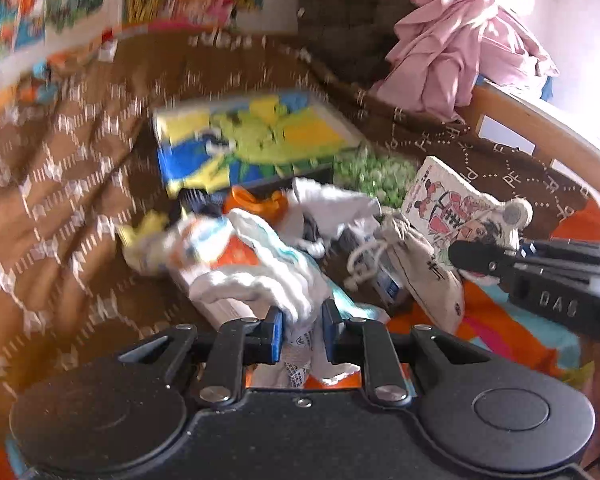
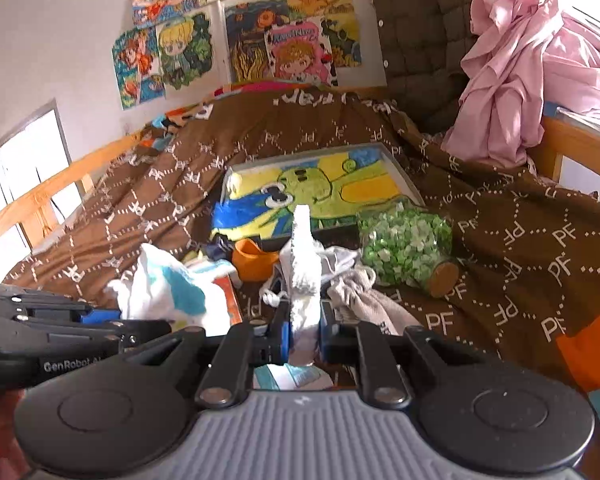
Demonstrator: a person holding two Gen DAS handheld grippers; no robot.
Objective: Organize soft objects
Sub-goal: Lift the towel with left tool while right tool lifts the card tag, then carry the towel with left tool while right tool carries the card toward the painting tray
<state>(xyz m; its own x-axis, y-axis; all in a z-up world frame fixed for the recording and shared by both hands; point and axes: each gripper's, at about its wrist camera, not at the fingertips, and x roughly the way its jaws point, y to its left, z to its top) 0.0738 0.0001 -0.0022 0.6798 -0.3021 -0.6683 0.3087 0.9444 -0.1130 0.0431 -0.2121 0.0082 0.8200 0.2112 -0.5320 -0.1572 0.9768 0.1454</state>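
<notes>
Left gripper (image 1: 302, 330) clamped on a white towel with orange and teal patches (image 1: 256, 268), bunched over the bed's brown patterned blanket (image 1: 80, 184). Right gripper (image 2: 303, 334) clenched on a white sock (image 2: 305, 276), held upright above the clutter. Grey drawstring pouch (image 2: 362, 300) just right of the sock. Jar of green bits (image 2: 406, 246) lies on its side near a framed cartoon painting (image 2: 320, 192). Pink cloth (image 2: 512, 80) piled at the wooden bed rail (image 2: 572, 140). Left view blurred.
</notes>
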